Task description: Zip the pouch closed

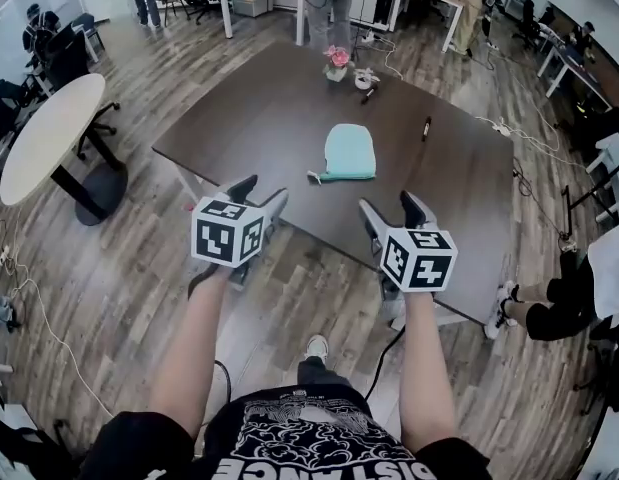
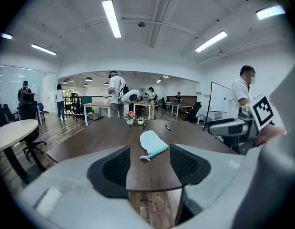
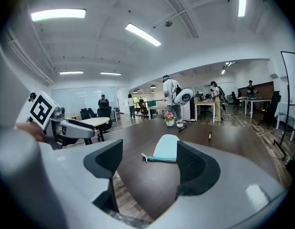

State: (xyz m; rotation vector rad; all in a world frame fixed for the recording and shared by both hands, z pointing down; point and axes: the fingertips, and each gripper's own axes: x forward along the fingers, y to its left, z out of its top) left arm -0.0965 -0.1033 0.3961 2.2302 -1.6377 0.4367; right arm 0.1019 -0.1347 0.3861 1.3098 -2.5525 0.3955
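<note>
The left tongs (image 1: 261, 190) and right tongs (image 1: 389, 202) are hovering over the worktop's (image 1: 279, 108) near edge, both gaping open and holding nothing. Beyond them, the teal pouch (image 1: 349, 153) is lying flat mid-worktop, well apart from both. Farther back, 1 pen (image 1: 426, 127) is lying and a flowerpot (image 1: 337, 63) is standing.

The only legible print is a row of white capitals on the person's black shirt (image 1: 319, 446), cut off at the lower edge, reading roughly "ISTANCE".
</note>
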